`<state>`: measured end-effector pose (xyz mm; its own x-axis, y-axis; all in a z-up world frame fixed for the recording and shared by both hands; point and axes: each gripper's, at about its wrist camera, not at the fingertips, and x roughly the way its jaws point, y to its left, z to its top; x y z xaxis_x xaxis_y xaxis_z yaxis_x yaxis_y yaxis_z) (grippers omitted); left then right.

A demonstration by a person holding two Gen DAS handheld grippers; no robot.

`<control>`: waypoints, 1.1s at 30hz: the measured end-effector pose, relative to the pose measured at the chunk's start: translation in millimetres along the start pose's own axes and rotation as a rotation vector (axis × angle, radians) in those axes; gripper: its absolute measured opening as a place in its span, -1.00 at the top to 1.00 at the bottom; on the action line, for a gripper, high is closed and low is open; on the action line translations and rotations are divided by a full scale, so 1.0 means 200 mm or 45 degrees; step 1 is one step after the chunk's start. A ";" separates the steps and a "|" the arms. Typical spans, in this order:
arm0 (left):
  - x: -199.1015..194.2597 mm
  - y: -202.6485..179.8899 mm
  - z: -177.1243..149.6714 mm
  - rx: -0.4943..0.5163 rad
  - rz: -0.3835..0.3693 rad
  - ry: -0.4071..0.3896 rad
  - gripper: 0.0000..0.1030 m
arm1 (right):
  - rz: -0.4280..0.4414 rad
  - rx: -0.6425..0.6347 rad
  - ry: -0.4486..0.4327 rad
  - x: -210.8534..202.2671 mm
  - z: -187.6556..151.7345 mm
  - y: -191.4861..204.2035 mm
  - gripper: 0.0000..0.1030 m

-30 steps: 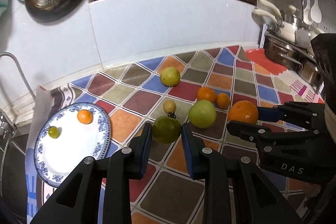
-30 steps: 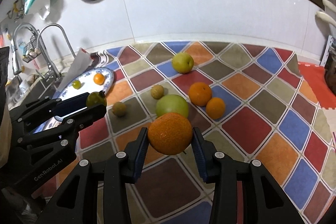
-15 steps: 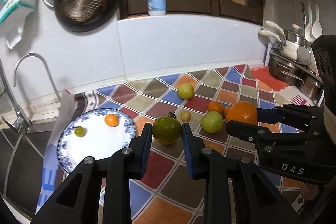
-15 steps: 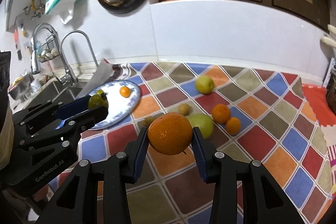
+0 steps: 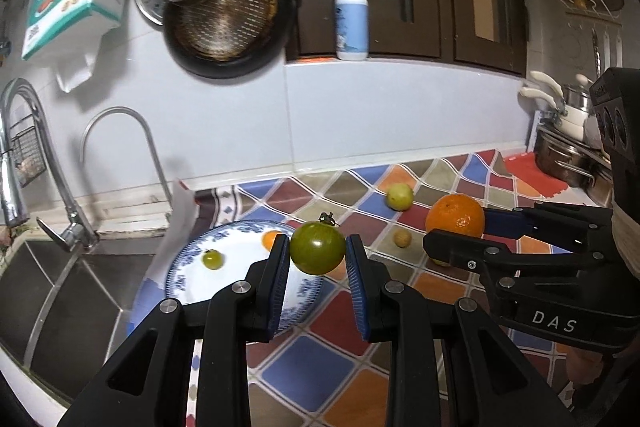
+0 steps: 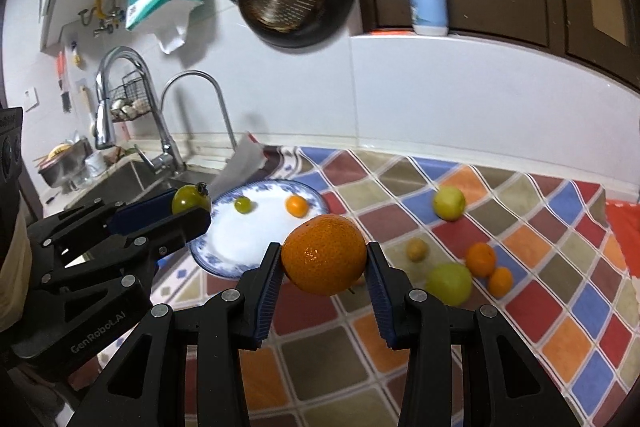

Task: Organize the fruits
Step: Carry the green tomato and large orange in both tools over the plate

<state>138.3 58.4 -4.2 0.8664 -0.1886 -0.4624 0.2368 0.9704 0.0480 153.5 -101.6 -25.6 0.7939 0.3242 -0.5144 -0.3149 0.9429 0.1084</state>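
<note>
My left gripper (image 5: pixel 317 259) is shut on a dark green tomato (image 5: pixel 317 247) and holds it in the air above the right part of the blue-rimmed white plate (image 5: pixel 180 277). The plate holds a small green fruit (image 5: pixel 212 259) and a small orange (image 5: pixel 270 238). My right gripper (image 6: pixel 323 269) is shut on a large orange (image 6: pixel 324 260), raised above the counter to the right of the plate (image 6: pixel 224 263). On the checkered mat lie a yellow-green fruit (image 6: pixel 449 202), a green apple (image 6: pixel 448 284), two small oranges (image 6: pixel 480 259) and a small brown fruit (image 6: pixel 417 249).
A steel sink (image 5: pixel 60 291) with taps (image 5: pixel 116 155) lies left of the plate. Pans (image 5: pixel 228 23) hang on the tiled wall, and a soap bottle (image 5: pixel 351 23) stands on the ledge. Pots (image 5: pixel 568 155) stand at the far right.
Both grippers have risen and shifted left, towards the plate, each still holding its fruit. The tomato now hangs over the plate's right part; the loose fruit lies farther below and to the right.
</note>
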 end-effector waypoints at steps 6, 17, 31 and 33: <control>-0.02 0.11 0.00 -0.020 0.034 -0.013 0.44 | 0.033 -0.015 -0.025 0.05 0.05 0.10 0.18; 0.02 0.31 -0.01 -0.048 0.105 -0.006 0.44 | 0.073 -0.032 -0.034 0.22 0.14 0.24 0.18; 0.25 0.51 -0.04 -0.096 0.139 0.071 0.44 | 0.093 -0.048 0.045 0.54 0.22 0.31 0.18; 0.29 0.53 -0.05 -0.101 0.141 0.086 0.44 | 0.098 -0.050 0.064 0.59 0.22 0.31 0.18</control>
<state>209.5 151.8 -33.8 0.8531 -0.0717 -0.5168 0.1037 0.9941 0.0332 249.7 -2.3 -42.1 0.7397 0.3904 -0.5481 -0.3946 0.9114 0.1165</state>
